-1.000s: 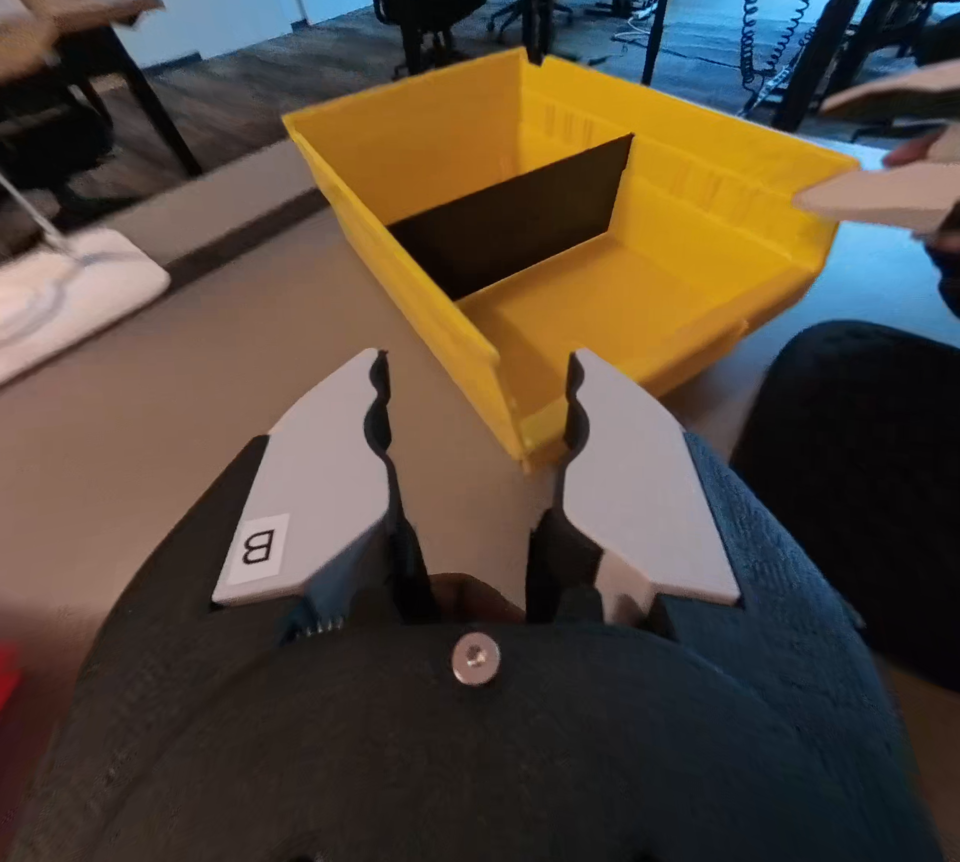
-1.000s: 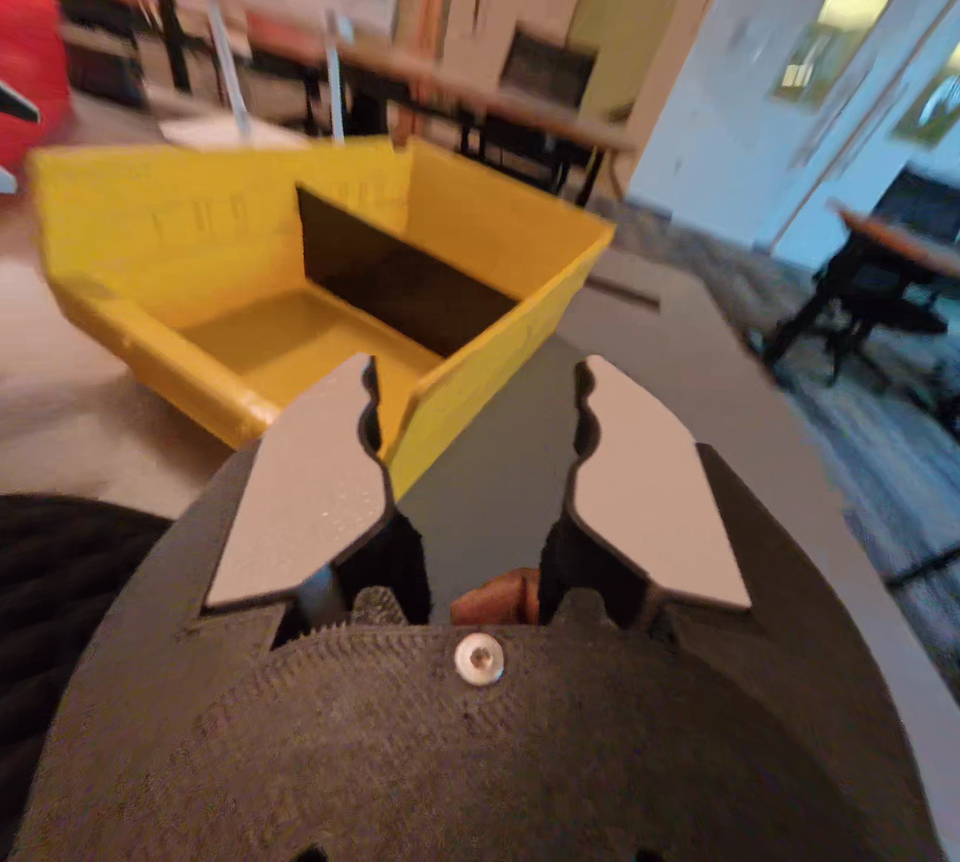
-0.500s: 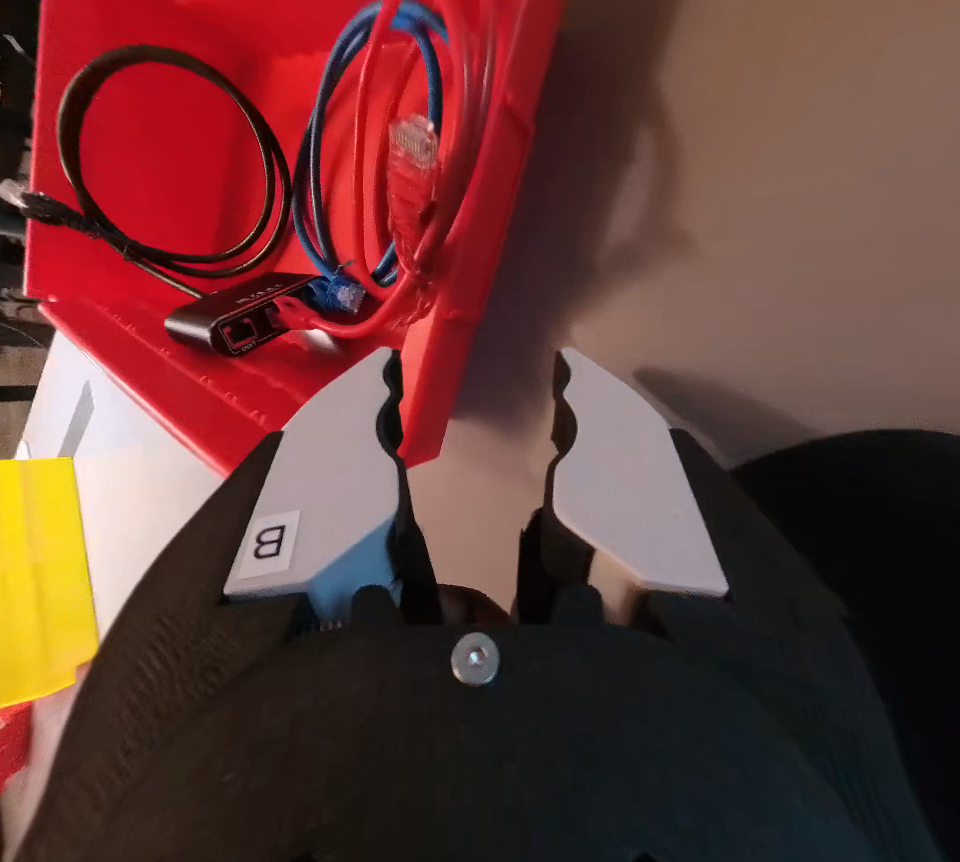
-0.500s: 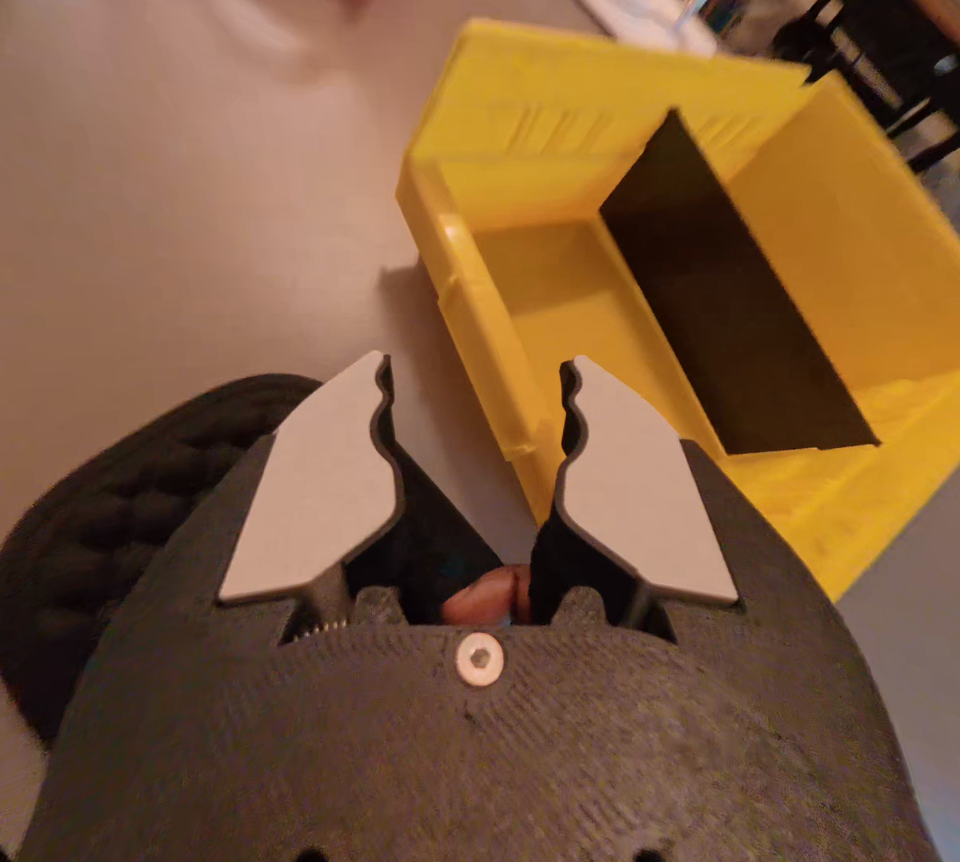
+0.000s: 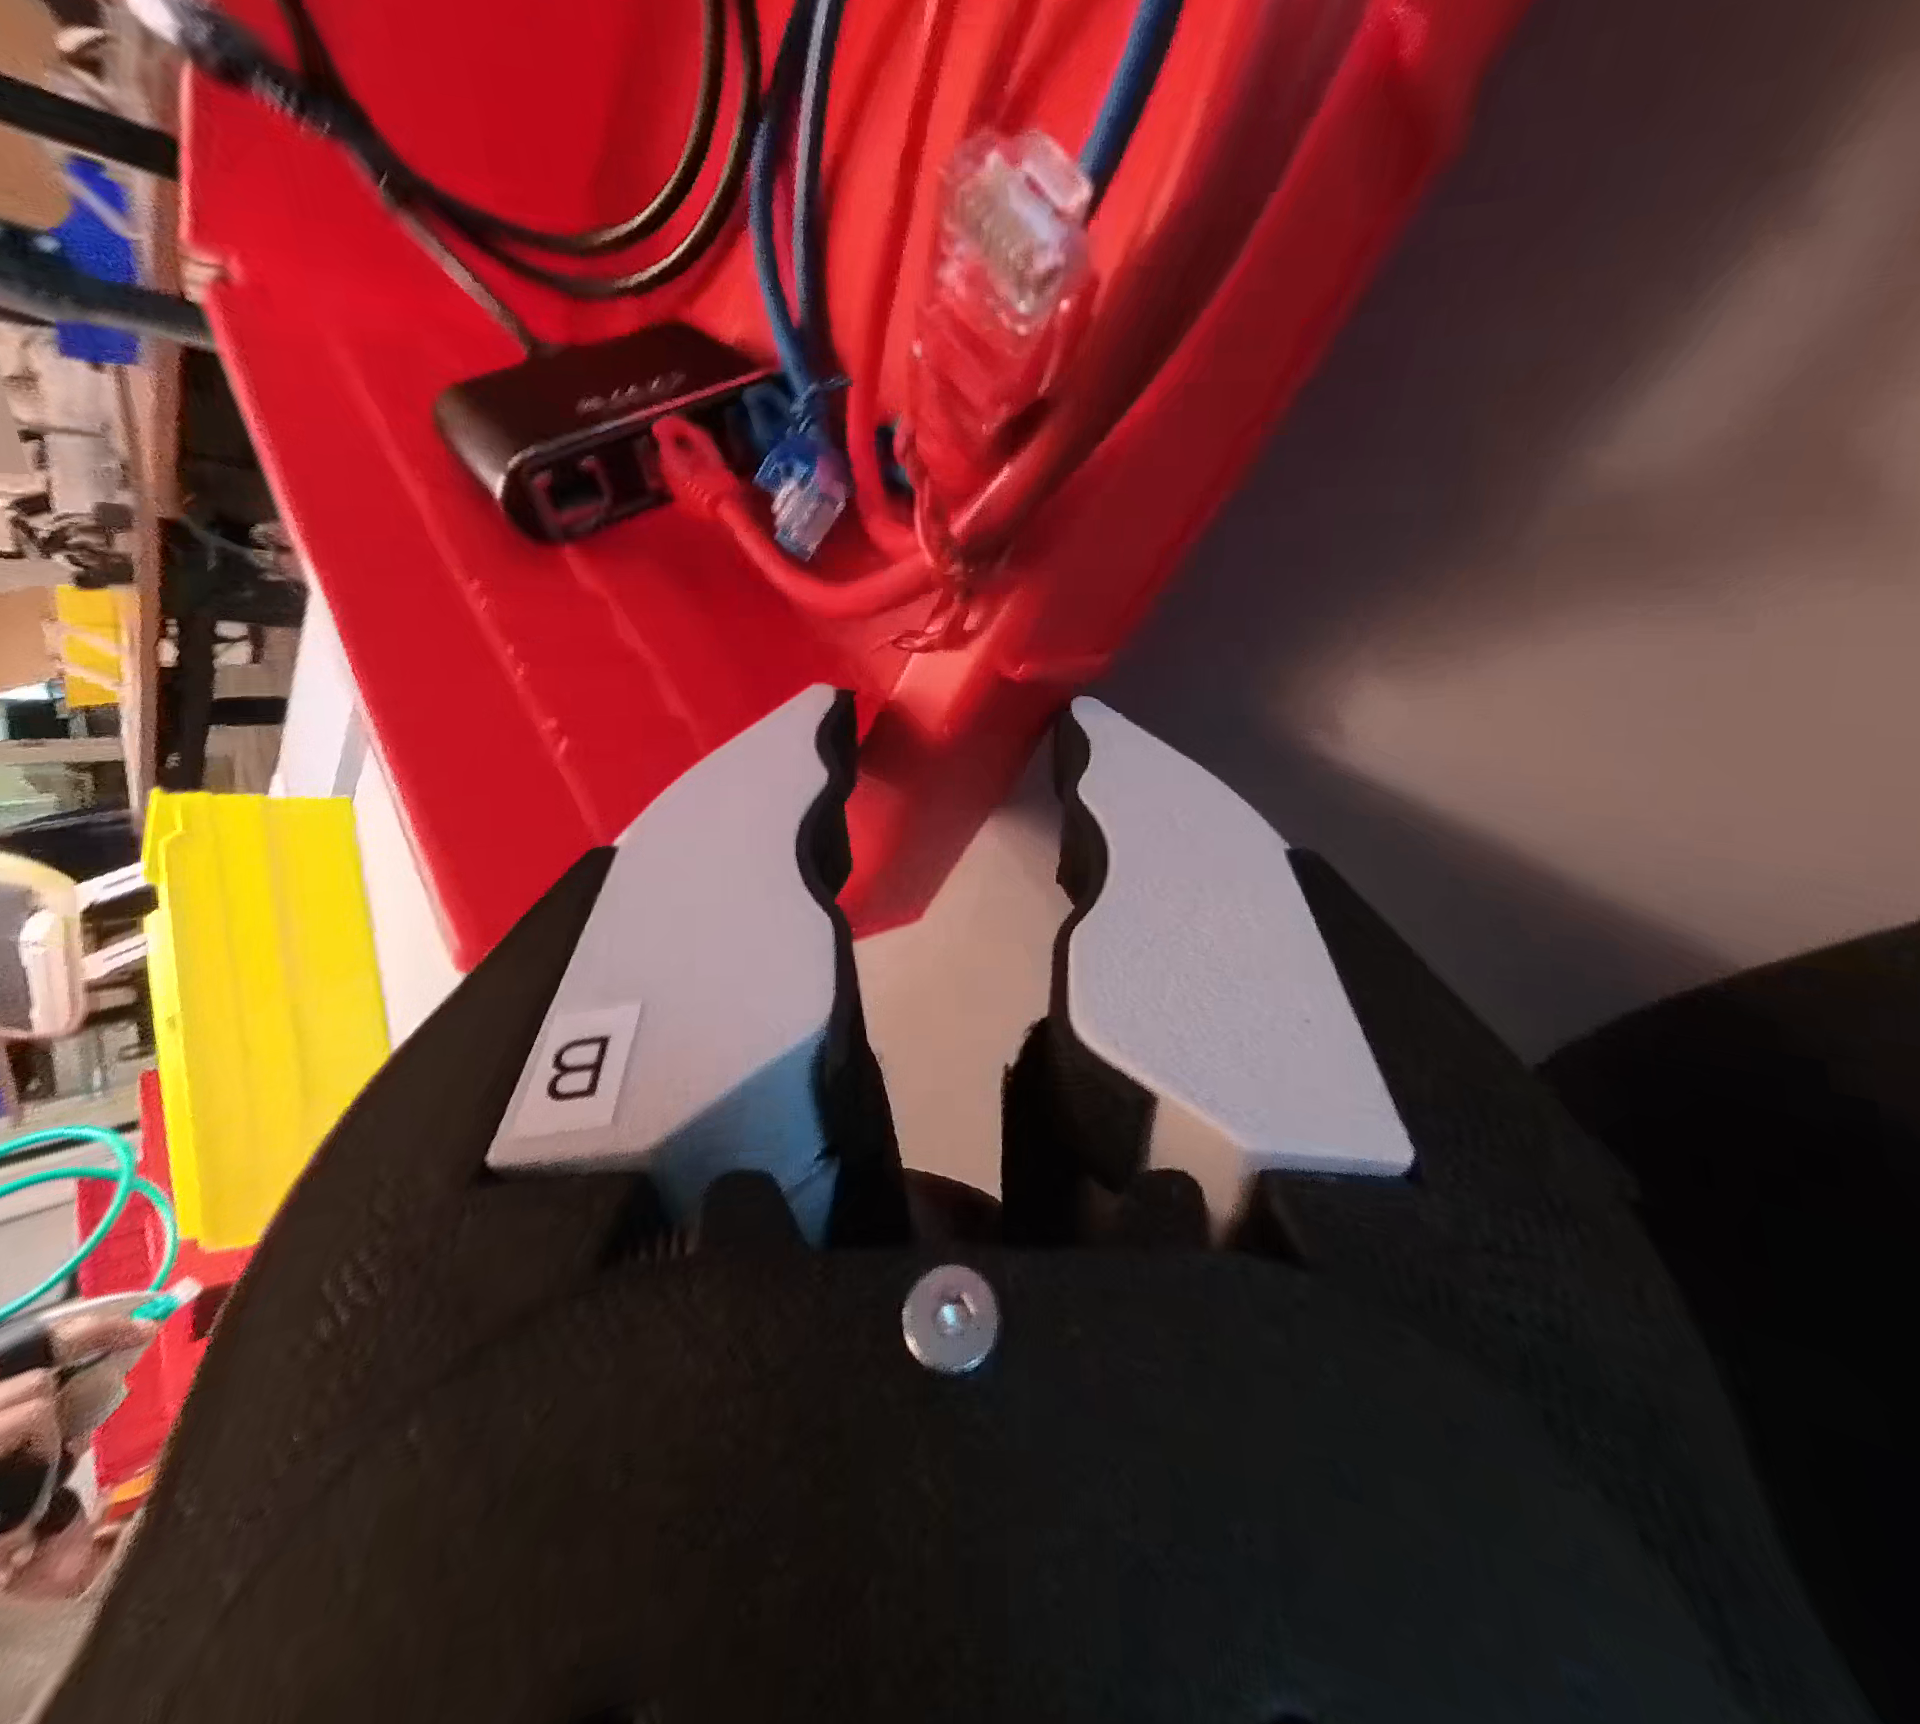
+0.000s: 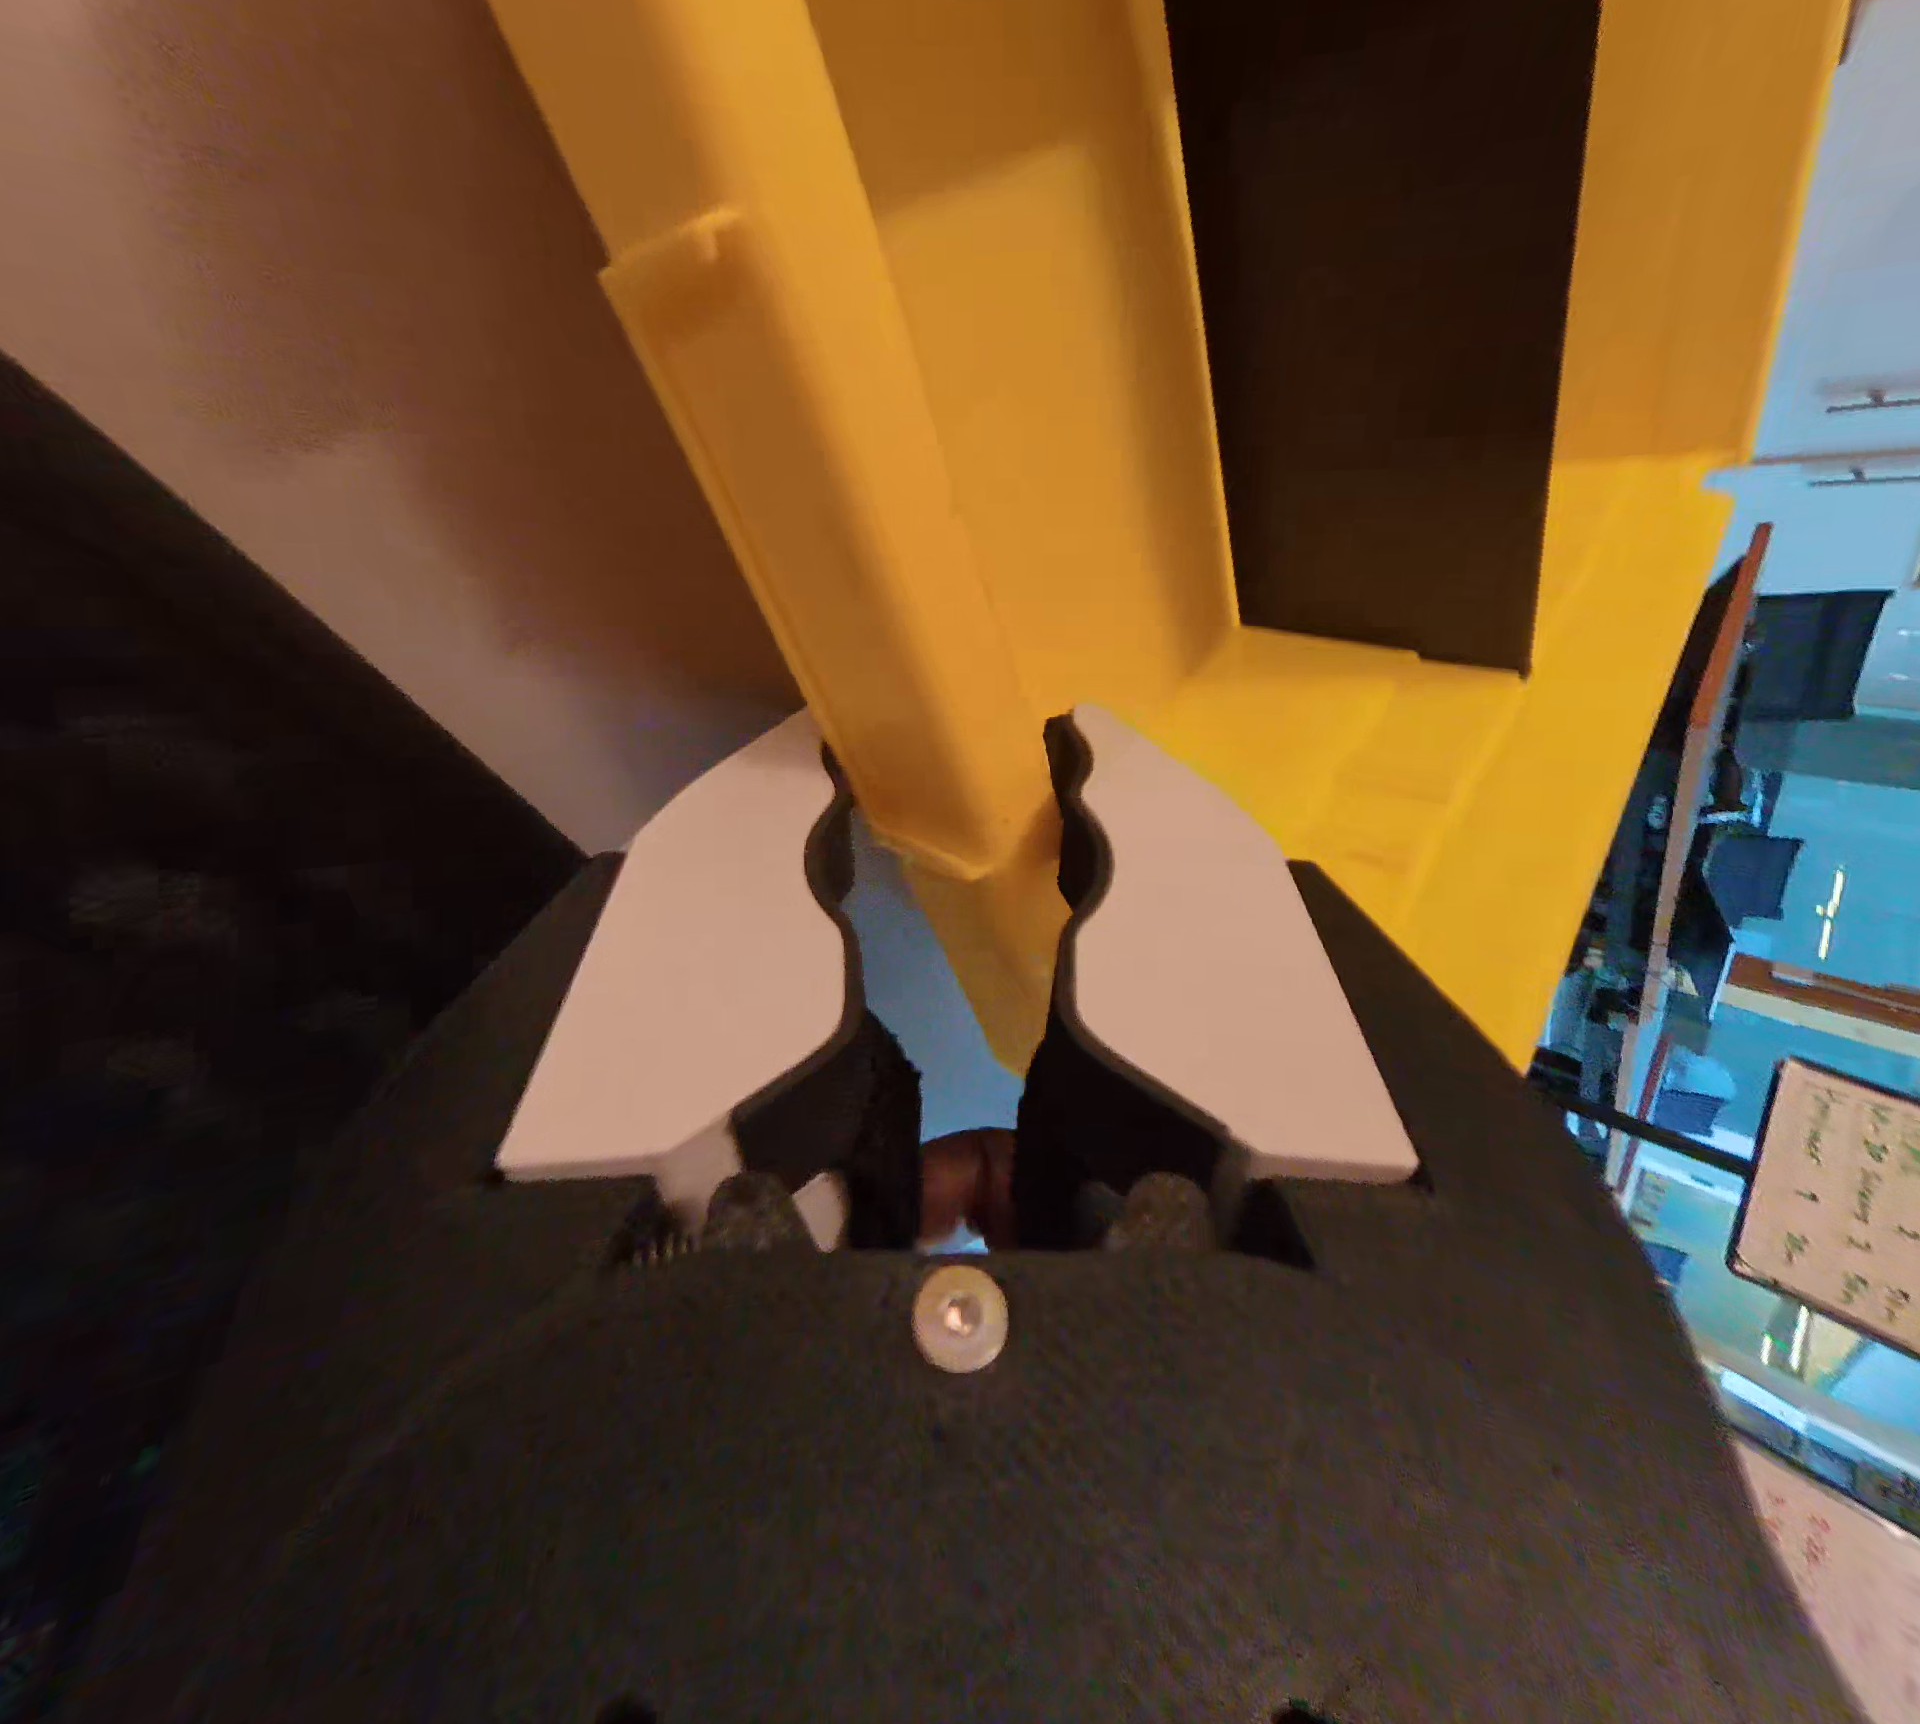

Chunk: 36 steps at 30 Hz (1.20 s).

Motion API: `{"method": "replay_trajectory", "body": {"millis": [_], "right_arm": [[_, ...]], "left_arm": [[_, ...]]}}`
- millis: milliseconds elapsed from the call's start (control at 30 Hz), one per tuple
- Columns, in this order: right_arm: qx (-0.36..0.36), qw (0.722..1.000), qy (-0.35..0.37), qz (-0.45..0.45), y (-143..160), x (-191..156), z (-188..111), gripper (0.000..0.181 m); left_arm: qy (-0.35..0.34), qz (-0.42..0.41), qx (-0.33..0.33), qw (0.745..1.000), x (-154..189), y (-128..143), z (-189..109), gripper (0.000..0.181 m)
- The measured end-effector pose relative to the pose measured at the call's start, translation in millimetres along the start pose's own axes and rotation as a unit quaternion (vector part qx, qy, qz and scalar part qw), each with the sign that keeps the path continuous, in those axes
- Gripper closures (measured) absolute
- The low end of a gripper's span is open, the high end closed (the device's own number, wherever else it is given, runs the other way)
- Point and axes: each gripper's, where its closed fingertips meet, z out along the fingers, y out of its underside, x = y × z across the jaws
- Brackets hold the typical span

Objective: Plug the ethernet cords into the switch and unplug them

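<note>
While the left gripper (image 5: 951, 739) straddles the corner of the red bin (image 5: 499, 625), its fingers (image 5: 717, 926) stand partly apart, and whether they press the corner wall cannot be told. The right gripper (image 6: 945, 734) has its fingers (image 6: 1195, 947) drawn in against the corner wall of the yellow bin (image 6: 748, 240) and appears to pinch it.

The step in hand is judged to be positioning both bins before any cord is handled. Seat each corner wall deep between the fingers and move the bins level, so the contents do not slide.

Inside the red bin lies the dark switch (image 5: 597, 443), near the corner by the left gripper. A red cord (image 5: 831, 588) has one plug at a port of the switch; whether it is seated is unclear. Its other clear plug (image 5: 1013, 251) lies free. A blue cord (image 5: 790, 220) ends in a blue plug (image 5: 800, 500) just beside the switch. A black cord (image 5: 499, 220) is coiled farther in.

The yellow bin holds only a black divider (image 6: 1371, 220). Bare surface (image 5: 1610, 427) beside the red bin gives open room. A second yellow bin (image 5: 260, 999) and a green cord (image 5: 114, 1186) lie on the red bin's other side, where room is tighter.
</note>
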Motion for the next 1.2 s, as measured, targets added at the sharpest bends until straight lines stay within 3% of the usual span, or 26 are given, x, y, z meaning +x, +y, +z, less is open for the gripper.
{"method": "replay_trajectory", "body": {"millis": [367, 633, 767, 967, 1100, 1200], "right_arm": [[-0.022, 0.998, 0.033, 0.038, 89, 19, -12, 0.145], [-0.040, 0.997, 0.041, 0.048, 163, 18, -38, 0.145], [-0.043, 0.997, 0.044, 0.047, 185, 13, -52, 0.145], [-0.027, 0.998, 0.042, 0.036, 196, 4, -64, 0.141], [0.075, 0.992, 0.038, 0.092, 175, 8, -80, 0.109], [0.168, 0.973, 0.034, 0.157, 152, 18, -102, 0.103]], "left_arm": [[-0.036, 0.024, 0.042, 0.998, -25, 88, -27, 0.144], [-0.015, 0.054, 0.020, 0.998, -35, 150, -52, 0.145], [0.005, 0.078, 0.006, 0.997, -34, 173, -66, 0.146], [0.023, 0.085, 0.014, 0.996, -26, 193, -86, 0.146], [0.074, 0.020, 0.036, 0.996, -18, 193, -101, 0.116], [0.124, -0.047, 0.067, 0.989, -18, 182, -128, 0.108]]}}
